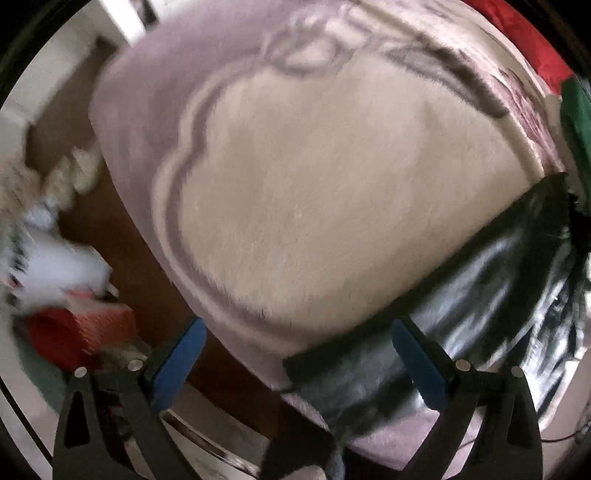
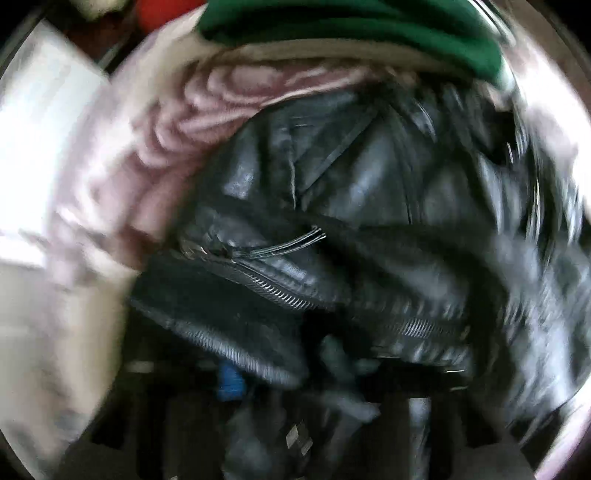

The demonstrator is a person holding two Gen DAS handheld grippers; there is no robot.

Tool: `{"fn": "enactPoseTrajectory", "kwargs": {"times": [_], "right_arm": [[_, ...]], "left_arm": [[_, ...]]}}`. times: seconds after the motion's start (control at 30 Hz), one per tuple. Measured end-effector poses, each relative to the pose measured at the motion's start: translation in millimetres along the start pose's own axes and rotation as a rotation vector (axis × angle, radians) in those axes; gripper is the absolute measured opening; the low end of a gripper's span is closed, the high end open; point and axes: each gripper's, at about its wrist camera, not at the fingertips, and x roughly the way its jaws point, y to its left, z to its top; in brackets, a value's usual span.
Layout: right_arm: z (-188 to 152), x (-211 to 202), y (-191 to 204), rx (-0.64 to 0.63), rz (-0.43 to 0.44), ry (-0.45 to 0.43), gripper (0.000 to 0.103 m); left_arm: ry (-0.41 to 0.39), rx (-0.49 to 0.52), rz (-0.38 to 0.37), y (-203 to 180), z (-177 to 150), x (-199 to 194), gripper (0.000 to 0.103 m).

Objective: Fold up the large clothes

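black leather jacket on the blanket, both views blurred

the left gripper (image 1: 295, 354) is hovering with its blue-padded jaws spread wide, nothing between them, above the black leather jacket (image 1: 498, 280). the jacket is lying on a fluffy cream and lilac blanket (image 1: 314, 192), its ribbed hem nearest the gripper. a green garment (image 2: 351, 33) is sitting beyond the jacket. in the right wrist view the jacket (image 2: 351, 206) is filling the frame, zipper showing; the right gripper (image 2: 314, 387) is buried under folds, possibly pinching them, but i cannot tell.
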Motion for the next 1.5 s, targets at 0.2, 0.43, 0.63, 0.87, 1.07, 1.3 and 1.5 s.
{"fn": "enactPoseTrajectory", "kwargs": {"times": [0.2,0.43,0.63,0.87,1.07,1.3,1.5], "right_arm": [[-50,-30,-39,0.2,0.045,0.001,0.077],[-93,-15,-69,0.324,0.06,0.038,0.077],[-89,-13,-39,0.297,0.054,0.012,0.077],[-66,7,10,0.257,0.029,-0.033,0.077],[-27,33,35,0.232,0.037,-0.041,0.077],[18,37,44,0.178,-0.033,0.043,0.077],[0,1,17,0.259,-0.029,0.029,0.077]], "left_arm": [[0.165,0.131,-0.156,-22,-7,67,0.096],[-0.003,0.367,-0.043,-72,-12,31,0.002],[-0.138,0.252,-0.092,-45,59,-7,0.002],[-0.024,0.069,-0.245,-25,145,42,0.008],[-0.015,-0.043,-0.359,-4,124,22,0.017],[-0.107,-0.176,-0.268,33,77,-12,0.097],[-0.036,-0.52,-0.501,28,8,27,0.097]]}}
